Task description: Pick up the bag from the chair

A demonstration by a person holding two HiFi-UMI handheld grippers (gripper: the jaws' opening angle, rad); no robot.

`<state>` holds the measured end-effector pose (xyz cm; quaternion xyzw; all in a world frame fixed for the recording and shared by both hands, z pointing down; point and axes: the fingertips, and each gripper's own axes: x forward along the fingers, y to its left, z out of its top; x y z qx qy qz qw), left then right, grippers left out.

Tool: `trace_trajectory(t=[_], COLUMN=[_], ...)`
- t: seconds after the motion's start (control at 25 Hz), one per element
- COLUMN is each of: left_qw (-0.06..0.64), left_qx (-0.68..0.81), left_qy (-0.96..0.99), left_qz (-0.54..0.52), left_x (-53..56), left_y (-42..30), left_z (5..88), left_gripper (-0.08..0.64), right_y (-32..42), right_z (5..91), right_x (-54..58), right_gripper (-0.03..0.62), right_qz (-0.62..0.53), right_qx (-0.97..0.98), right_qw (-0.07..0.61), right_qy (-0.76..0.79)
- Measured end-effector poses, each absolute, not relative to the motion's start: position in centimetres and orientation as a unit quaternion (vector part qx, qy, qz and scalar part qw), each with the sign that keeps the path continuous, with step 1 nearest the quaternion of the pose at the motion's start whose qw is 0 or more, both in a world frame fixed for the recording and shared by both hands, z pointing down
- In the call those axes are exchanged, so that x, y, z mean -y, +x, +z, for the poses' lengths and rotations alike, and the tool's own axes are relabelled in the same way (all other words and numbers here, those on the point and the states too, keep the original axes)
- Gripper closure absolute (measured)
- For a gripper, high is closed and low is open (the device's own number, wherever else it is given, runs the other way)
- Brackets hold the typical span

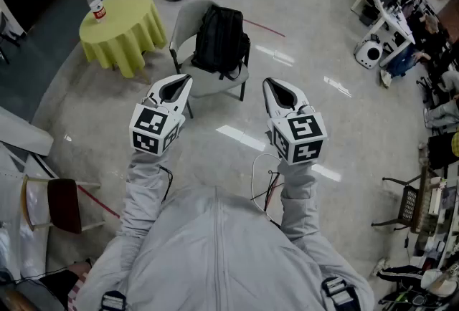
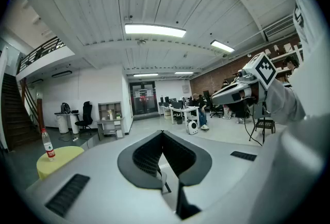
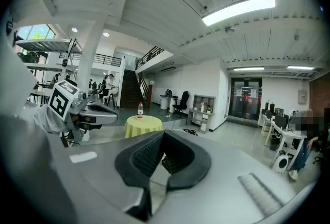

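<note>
Black fabric backpack (image 1: 221, 41) stood upright on the seat of the pale grey shell chair (image 1: 185, 23), leaning on its backrest, in the upper middle of the head view. At the upper left was the round counter with a yellow-green cloth (image 1: 133, 34), and a clear plastic bottle with a red label (image 1: 95, 4) stood on it. The bag was well apart from both tongs, and nothing touched it.

The left tongs (image 1: 188, 78) were at the centre left of the head view and the right tongs (image 1: 266, 82) at the centre right, both held out and pointing toward the chair. In the left gripper view the two dark ribbed pads met at their tips with nothing between them, so these tongs were clenched and empty. The right gripper view showed the same for the right tongs: pads together, nothing held.

I judge that the task was at its first step, the approach, and the pick-up was not yet begun. The next move would call for coming closer to the chair, releasing at least one pair of tongs, and bringing it to a part on which the pads can close. A top handle or a shoulder strap seems the best place, but the handle was too small to make out. The bag looked soft, so a grip with both tongs may be safer.
</note>
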<state>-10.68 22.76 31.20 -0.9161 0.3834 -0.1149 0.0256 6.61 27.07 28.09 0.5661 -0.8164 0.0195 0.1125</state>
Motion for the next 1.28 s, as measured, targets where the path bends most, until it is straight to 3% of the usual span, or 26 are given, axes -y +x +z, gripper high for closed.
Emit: trace_trajectory(t=[0.4, 0.76, 1.28], left_qw=[0.018, 0.010, -0.016], left_qx=[-0.390, -0.398, -0.387], left_qy=[-0.912, -0.908, -0.912], left_qz=[-0.123, -0.128, -0.138], left_x=[-23.4, -21.3, -8.1], left_y=[-8.1, -7.8, -7.1], left_z=[32.5, 33.5, 36.6], left_gripper=[0.554, 0.554, 0.554], right_y=[9.5, 10.1, 11.7], right_z=[29.8, 30.3, 32.7], right_x=[-26.6, -24.8, -12.4], right_gripper=[0.581, 0.583, 0.584], right_qz=[0.027, 0.028, 0.052], right_qx=[0.815, 0.826, 0.819], right_qw=[0.129, 0.105, 0.122], right_qy=[0.564, 0.553, 0.558])
